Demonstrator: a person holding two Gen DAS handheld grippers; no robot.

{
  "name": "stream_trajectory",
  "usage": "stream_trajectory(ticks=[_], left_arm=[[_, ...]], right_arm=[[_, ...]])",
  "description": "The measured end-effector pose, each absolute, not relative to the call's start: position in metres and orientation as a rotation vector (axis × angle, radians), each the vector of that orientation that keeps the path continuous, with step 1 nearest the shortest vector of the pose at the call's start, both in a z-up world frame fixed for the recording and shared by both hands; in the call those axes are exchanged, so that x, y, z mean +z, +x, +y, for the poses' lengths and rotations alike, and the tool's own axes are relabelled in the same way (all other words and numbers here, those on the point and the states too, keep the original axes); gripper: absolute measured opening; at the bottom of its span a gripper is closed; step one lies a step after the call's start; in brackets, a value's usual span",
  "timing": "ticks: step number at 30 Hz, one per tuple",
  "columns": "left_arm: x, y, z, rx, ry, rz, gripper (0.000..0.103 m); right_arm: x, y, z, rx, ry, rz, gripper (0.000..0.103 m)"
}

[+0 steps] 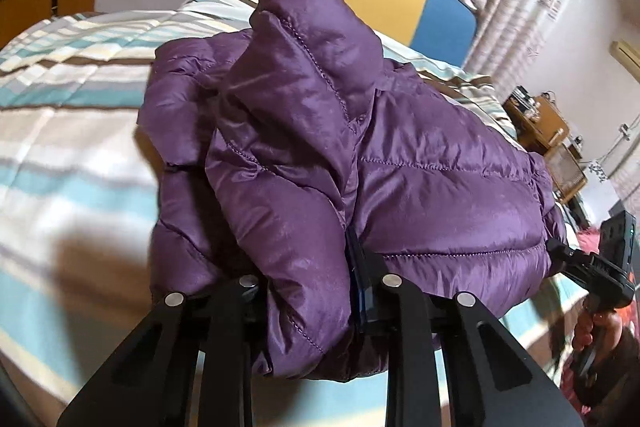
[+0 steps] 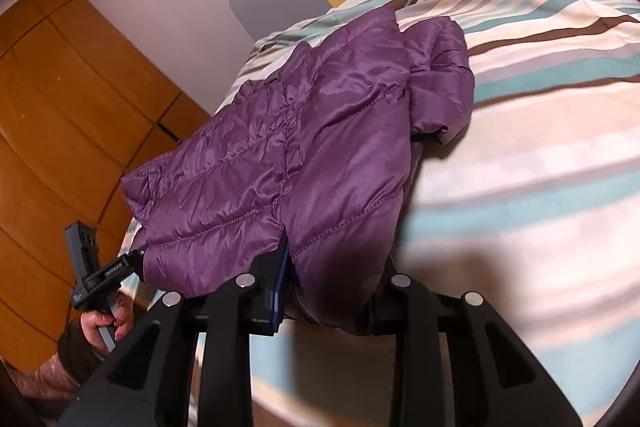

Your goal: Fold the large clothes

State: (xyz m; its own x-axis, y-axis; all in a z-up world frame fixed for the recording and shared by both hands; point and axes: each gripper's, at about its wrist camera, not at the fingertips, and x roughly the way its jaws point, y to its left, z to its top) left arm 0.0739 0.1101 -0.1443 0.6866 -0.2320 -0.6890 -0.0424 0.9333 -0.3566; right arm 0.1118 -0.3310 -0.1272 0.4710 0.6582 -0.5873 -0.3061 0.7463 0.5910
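A purple padded jacket (image 1: pixel 360 163) lies bunched on the striped bed (image 1: pixel 60 155), directly ahead of both tongs. The left tongs (image 1: pixel 316 311) are nearly closed, pinching the near hem; the fabric covers their tips. The right tongs (image 2: pixel 324 291) also grip the hem, their tips buried under folds. The far edge of the jacket is blurred, and its sleeves are hard to make out.
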Motion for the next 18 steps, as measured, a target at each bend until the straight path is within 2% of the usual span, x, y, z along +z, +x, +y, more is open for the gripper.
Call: stream_trajectory(ticks=[9, 10, 11, 13, 15, 17, 18], left_arm=[[-0.147, 0.022, 0.096, -0.165, -0.37, 0.809, 0.024], [-0.146, 0.017, 0.095, -0.164, -0.36, 0.807, 0.024], [-0.145, 0.015, 0.095, -0.162, -0.355, 0.804, 0.025], [-0.141, 0.016, 0.096, -0.145, -0.353, 0.806, 0.034], [-0.138, 0.016, 0.1, -0.129, -0.364, 0.802, 0.064], [-0.131, 0.013, 0.107, -0.107, -0.371, 0.766, 0.082], [-0.127, 0.014, 0.111, -0.094, -0.363, 0.738, 0.083]], right_arm=[[-0.117, 0.068, -0.355, 0.662, 0.396, 0.947, 0.028], [-0.117, 0.065, -0.356, 0.667, 0.4, 0.954, 0.03], [-0.116, 0.068, -0.356, 0.667, 0.404, 0.959, 0.039], [-0.116, 0.074, -0.36, 0.652, 0.402, 0.968, 0.05], [-0.109, 0.08, -0.367, 0.617, 0.39, 0.939, 0.055], [-0.103, 0.085, -0.381, 0.568, 0.404, 0.899, 0.058], [-0.1, 0.089, -0.388, 0.55, 0.423, 0.877, 0.059]])
